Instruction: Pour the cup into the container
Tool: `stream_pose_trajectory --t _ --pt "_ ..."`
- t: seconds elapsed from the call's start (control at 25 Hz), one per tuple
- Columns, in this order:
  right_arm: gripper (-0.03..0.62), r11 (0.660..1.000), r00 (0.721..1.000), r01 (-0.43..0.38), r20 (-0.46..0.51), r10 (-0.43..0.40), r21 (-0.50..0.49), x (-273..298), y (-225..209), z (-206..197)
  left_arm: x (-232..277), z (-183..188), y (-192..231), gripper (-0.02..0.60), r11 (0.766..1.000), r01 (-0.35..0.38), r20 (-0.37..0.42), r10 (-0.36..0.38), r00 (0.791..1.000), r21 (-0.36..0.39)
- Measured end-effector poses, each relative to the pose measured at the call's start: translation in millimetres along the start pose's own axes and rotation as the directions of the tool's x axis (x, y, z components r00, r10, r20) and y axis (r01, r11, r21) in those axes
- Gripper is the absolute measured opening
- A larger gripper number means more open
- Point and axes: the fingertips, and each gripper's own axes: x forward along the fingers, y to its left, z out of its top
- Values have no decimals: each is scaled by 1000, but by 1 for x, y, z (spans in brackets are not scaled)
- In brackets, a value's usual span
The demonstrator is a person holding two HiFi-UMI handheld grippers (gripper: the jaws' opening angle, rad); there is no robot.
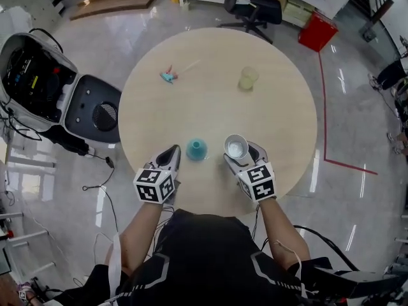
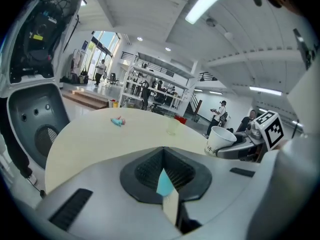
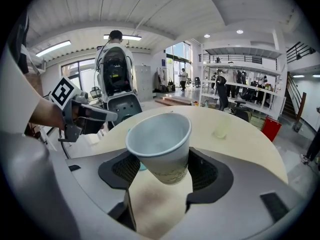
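White paper cup (image 1: 236,147), clenched in my right gripper (image 1: 245,160) over the round beige table's (image 1: 210,101) near edge: keep level, then tip slowly above the teal flask-shaped container (image 1: 196,149) beside my closed, empty left gripper (image 1: 169,158).

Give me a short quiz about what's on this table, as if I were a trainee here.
1. True or false: the white paper cup stands on the round beige table.
2. Which thing on the table is nearest the paper cup? A) small teal vessel B) red box C) office chair
3. How many things rest on the table?
Key: 1 false, the right tongs hold it off the table. 2 A. 3 three: the teal vessel, a translucent yellowish cup and a small teal-and-pink toy.
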Motion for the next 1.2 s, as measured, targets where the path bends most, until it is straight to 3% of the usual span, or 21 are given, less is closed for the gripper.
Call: stream_pose_trajectory --t 0.28,0.56,0.8,0.92,1.2 --pt "304 994 996 -11 -85 2 -113 20 16 9 -1 4 2 2 1000 20 25 -21 999 16" --pt "302 969 985 -23 -169 -19 -247 36 33 18 -2 5 2 2 999 53 27 -53 998 9" --pt "303 939 971 -12 -229 -72 -344 47 38 16 1 5 3 2 995 80 21 -81 996 56" --pt "304 928 963 -9 -253 -92 -372 52 36 15 6 6 2 2 991 89 16 -91 996 98" --pt "302 903 944 -7 -301 -136 -429 58 36 7 11 5 4 2 990 103 14 -105 994 101"
